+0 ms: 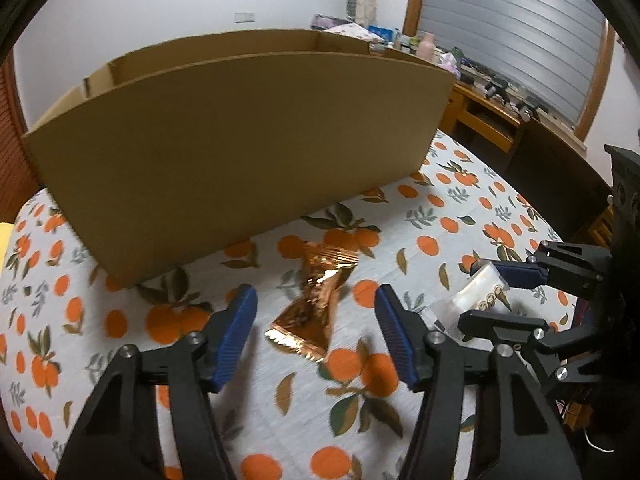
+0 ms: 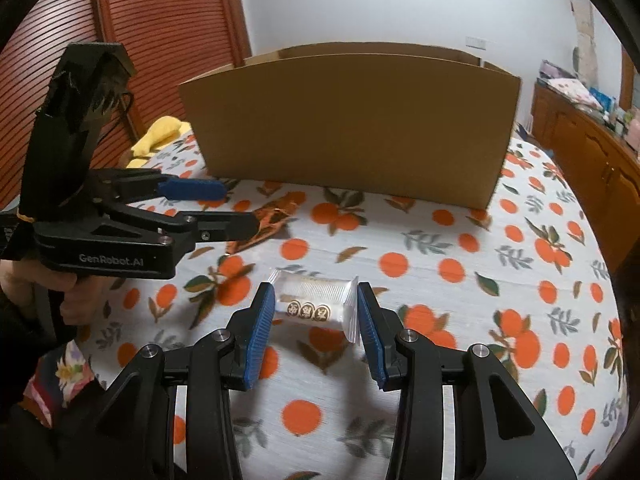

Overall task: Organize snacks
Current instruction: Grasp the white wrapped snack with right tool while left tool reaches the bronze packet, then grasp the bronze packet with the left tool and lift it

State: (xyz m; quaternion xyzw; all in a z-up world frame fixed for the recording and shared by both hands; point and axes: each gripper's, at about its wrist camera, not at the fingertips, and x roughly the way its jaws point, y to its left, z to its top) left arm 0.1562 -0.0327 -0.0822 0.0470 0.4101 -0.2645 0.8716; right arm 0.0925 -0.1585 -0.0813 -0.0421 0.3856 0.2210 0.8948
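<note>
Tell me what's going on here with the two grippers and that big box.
A person is tidying snacks on an orange-print cloth, one handheld gripper in each hand. The left gripper is open over a copper foil packet lying on the cloth. The right gripper is open around a clear white snack packet, its pads close to both ends, not clearly clamped. Behind both stands an open cardboard box; its inside is hidden from view.
</note>
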